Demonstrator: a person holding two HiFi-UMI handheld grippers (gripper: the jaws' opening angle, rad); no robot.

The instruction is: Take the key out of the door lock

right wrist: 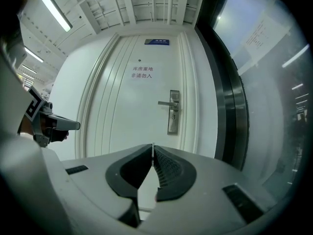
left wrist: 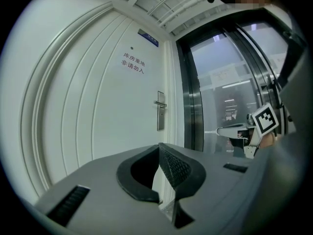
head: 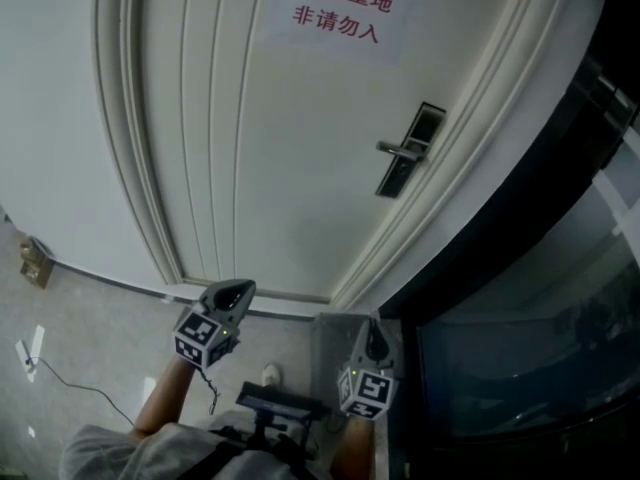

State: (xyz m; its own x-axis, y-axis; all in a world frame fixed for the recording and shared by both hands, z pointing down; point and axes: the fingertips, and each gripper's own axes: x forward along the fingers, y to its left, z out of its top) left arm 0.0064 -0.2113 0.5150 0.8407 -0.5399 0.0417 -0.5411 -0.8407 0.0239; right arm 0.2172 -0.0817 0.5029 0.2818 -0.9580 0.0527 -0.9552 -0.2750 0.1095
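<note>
The white door [head: 250, 138] carries a dark lock plate [head: 410, 150] with a lever handle, seen as well in the left gripper view [left wrist: 160, 111] and the right gripper view [right wrist: 173, 112]. A key is too small to make out in any view. My left gripper [head: 240, 288] is held low in front of the door, far from the lock; its jaws are shut and empty [left wrist: 159, 146]. My right gripper [head: 373, 330] is beside it, below the lock and well short of it, pointing at the door with its jaws shut on nothing [right wrist: 153, 146].
A paper sign [head: 340, 10] with red characters hangs on the door. A black-framed glass partition [head: 540, 298] stands to the right of the door. On the floor at left lie a small box [head: 35, 261] and a cable [head: 70, 380].
</note>
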